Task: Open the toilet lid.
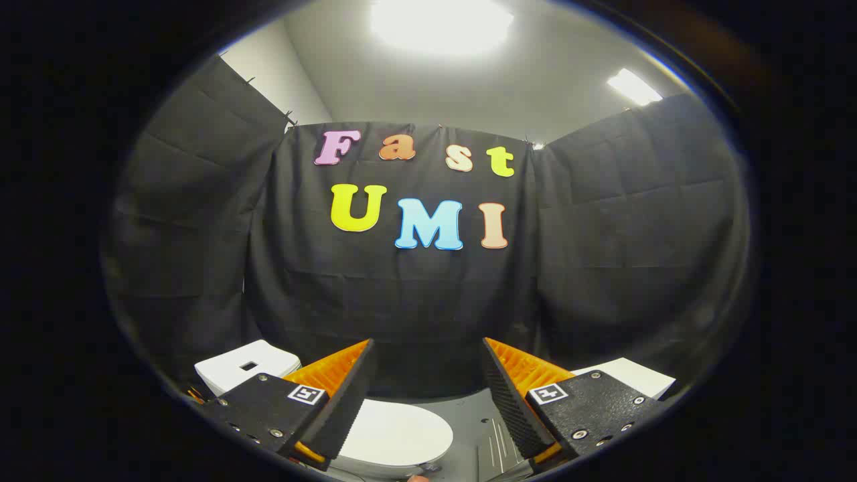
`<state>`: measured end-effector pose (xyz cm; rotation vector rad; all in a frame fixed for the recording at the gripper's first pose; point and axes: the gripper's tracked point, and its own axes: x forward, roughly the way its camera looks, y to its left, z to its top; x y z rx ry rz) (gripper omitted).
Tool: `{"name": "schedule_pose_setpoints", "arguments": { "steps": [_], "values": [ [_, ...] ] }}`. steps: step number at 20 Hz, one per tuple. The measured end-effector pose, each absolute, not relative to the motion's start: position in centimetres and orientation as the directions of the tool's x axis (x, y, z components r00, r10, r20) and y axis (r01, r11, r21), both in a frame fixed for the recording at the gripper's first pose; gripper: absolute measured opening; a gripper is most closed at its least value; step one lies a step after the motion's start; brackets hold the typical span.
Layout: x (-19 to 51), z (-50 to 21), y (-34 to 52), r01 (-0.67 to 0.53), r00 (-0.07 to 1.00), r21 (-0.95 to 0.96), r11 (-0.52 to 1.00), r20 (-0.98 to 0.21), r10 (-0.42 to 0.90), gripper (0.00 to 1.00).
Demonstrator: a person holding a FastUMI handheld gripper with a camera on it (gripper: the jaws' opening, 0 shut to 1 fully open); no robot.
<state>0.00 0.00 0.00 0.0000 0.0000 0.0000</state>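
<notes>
We held gripper (428, 375) spread wide, empty, above closed toilet lid (402, 435); we judged lid rigid, smooth, hinged: lift at front rim.

Smooth, glossy white toilet lid (395, 435), seemingly plastic; behind it, matt creased cloth wall (415, 301); beside it, dull grey floor (479, 412).

The gripper (428, 395) hangs above the lid, fingers spread wide and clear of it.

Toilet lid (395, 435) partly behind one finger, front edge cut off.
</notes>
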Motion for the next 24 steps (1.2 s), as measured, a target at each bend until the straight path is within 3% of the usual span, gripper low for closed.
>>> {"name": "schedule_pose_setpoints", "arguments": {
  "steps": [24],
  "values": [
    [0.2,-1.6,-2.5,0.043,0.999,0.052,0.998,-0.028,-0.042,0.95]
  ]
}}
